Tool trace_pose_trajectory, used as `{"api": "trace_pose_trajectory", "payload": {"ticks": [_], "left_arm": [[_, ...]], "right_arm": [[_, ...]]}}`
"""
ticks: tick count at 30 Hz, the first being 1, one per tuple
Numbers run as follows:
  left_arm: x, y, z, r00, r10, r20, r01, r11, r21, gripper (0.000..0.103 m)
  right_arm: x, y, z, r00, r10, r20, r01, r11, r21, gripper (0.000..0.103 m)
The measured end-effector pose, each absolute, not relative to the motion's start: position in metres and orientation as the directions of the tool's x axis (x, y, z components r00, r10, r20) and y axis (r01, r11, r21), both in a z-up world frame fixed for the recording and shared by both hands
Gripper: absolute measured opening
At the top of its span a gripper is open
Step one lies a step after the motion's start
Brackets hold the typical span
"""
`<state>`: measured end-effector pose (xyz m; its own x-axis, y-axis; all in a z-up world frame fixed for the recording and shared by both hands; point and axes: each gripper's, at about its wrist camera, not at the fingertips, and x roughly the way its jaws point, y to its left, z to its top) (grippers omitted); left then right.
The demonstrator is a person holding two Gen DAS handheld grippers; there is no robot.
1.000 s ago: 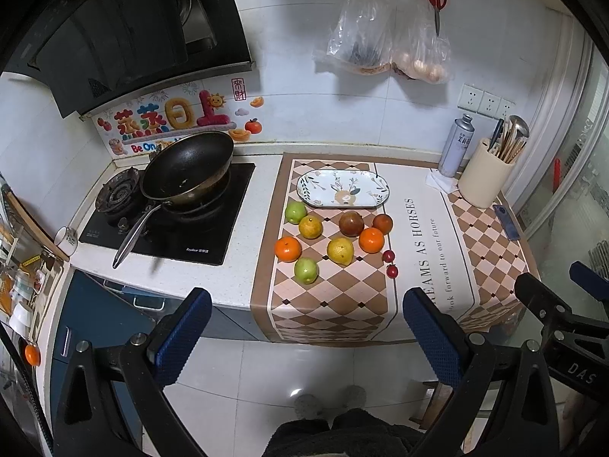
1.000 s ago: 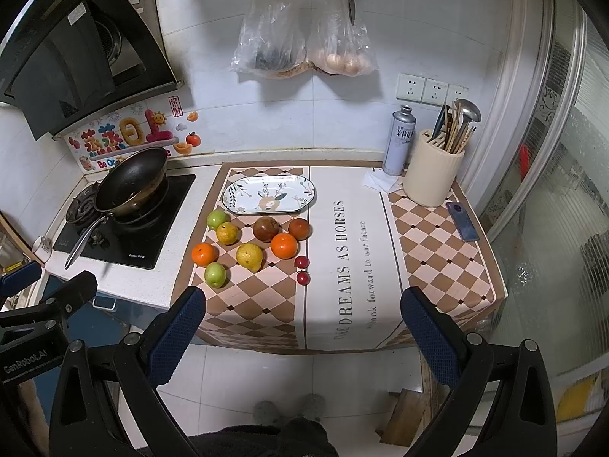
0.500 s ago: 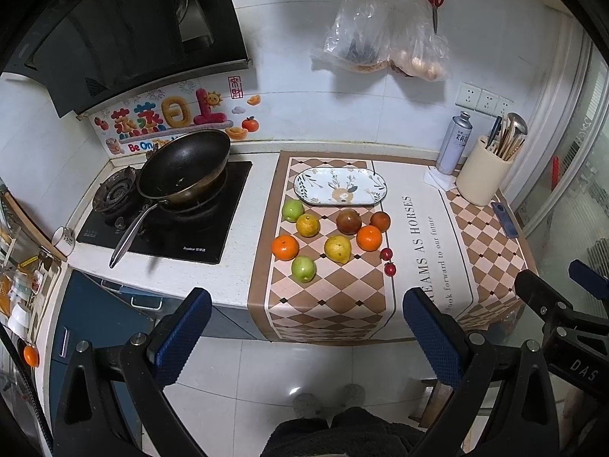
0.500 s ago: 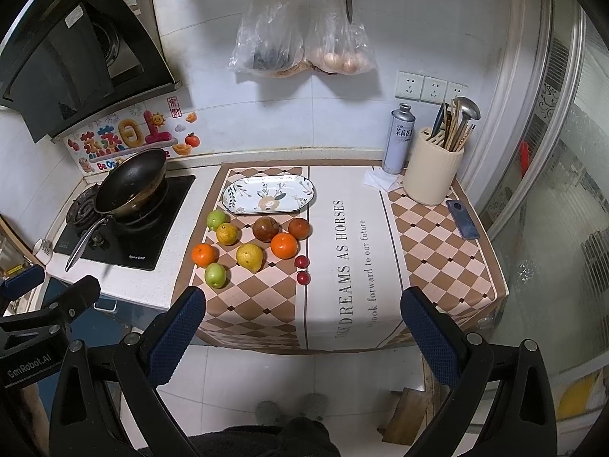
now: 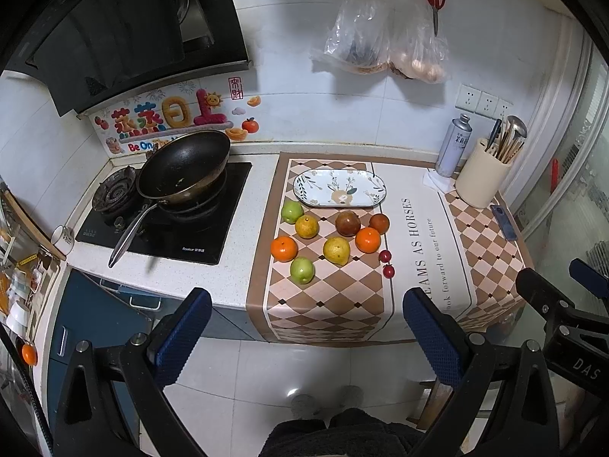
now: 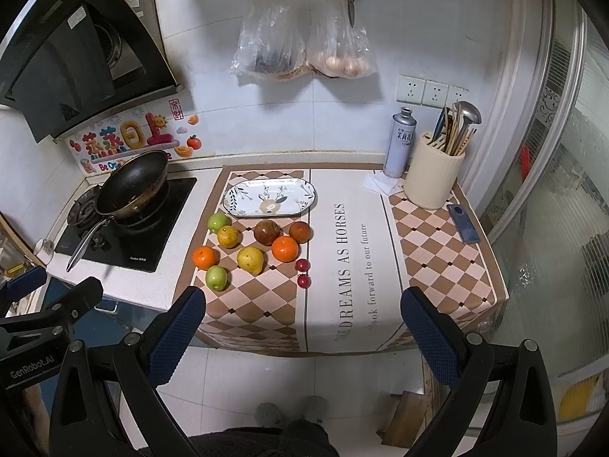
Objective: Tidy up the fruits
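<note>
We hold both claws back from the desk [image 5: 236,293], above the floor, and nothing is gripped: the left claw [image 5: 304,327] stands spread wide and released, and so does the right claw [image 6: 302,323].

The fruits lie loose on the checked mat [image 5: 323,297], just in front of the empty oval plate [image 5: 338,188]. Nearest us is a green fruit [image 5: 302,269]; beside it sit an orange [image 5: 284,248] and a yellow fruit [image 5: 337,250]. Two small red fruits [image 5: 386,262] lie at the right edge of the group, one just behind the other.

We judge the task not yet begun, so the step in hand is the first reach. To do it well, we should start with a fruit on the outer edge of the group, such as the near green one, so the claw fingers do not knock its neighbours. Round fruit will likely roll, so we should come down from above, centre the fingers on its widest part, close gently, and lift straight before carrying it to the plate. The small red ones probably need the most careful closing.
</note>
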<state>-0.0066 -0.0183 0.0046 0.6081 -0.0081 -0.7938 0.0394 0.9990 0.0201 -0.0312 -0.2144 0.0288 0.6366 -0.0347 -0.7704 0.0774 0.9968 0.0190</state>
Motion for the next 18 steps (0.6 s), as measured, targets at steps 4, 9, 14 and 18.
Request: {"api": "trace_pose_trajectory", "payload": {"ticks": [4,9,14,18], "left_arm": [[-0.0063,-0.0183,0.0047,0.609,-0.009,-0.793,0.04,0.999,0.019,0.103],[-0.0063,-0.0171,0.0049,0.608,-0.011,-0.794,0.041,0.999,0.018,0.103],[-0.0059,-0.0147,0.0046,0.608,-0.013,-0.794,0.041,0.999,0.016,0.103],[-0.0066,-0.0162,0.0048,0.61,-0.012,-0.792,0.042,0.999,0.016,0.103]], "right_arm": [[-0.0307,-0.214,0.0282,0.637,-0.036,-0.77,0.079,0.997,0.019,0.103],[-0.0313,-0.2134,0.0283,0.639,-0.037,-0.768,0.078,0.997,0.016,0.103],[-0.0303,-0.213,0.0297,0.64,-0.038,-0.767,0.078,0.997,0.016,0.103],[-0.0303,-0.2131,0.03,0.64,-0.037,-0.767,0.078,0.997,0.017,0.103]]}}
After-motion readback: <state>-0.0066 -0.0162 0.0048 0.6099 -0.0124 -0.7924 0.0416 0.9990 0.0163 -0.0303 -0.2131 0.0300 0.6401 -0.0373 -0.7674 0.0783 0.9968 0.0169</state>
